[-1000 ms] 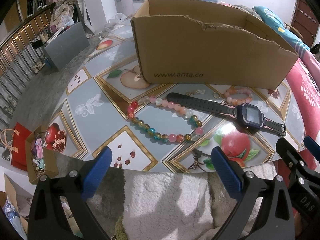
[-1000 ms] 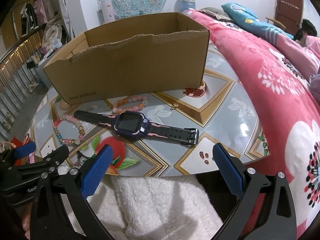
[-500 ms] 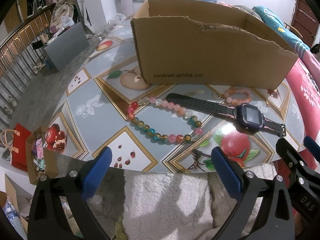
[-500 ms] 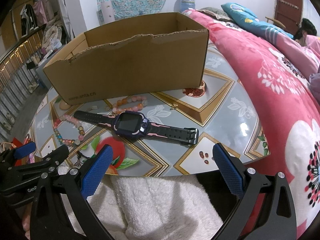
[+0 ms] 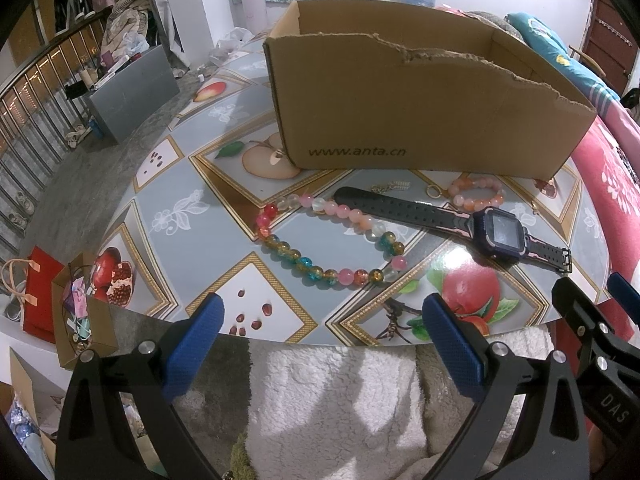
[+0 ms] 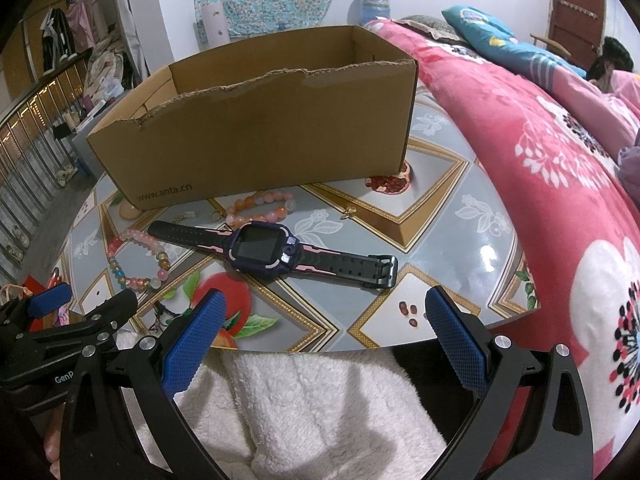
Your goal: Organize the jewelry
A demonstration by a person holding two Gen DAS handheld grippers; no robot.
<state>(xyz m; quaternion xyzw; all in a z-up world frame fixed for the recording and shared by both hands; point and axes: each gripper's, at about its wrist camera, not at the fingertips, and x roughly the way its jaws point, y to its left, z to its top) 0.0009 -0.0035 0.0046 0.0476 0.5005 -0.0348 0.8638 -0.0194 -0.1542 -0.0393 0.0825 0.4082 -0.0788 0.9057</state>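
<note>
While both grippers hang over the near edge of the table, each one has its blue pads spread wide and holds nothing. Straight ahead of the left gripper lies a long bead necklace with pink, amber and teal beads, flat on the table and a little beyond the fingertips. Ahead of the right gripper lies a watch with a dark strap and a purple case, also flat; its far strap end rests just beside the necklace. Farther from the grippers, a small bracelet of orange and pink beads lies close to the front wall of a cardboard box, next to a small gold ring and a short chain piece. The box stands open at the top, behind all the jewelry. To the right of the right gripper a red blanket with flowers touches the table edge. Below both grippers there is white fleece cloth.
</note>
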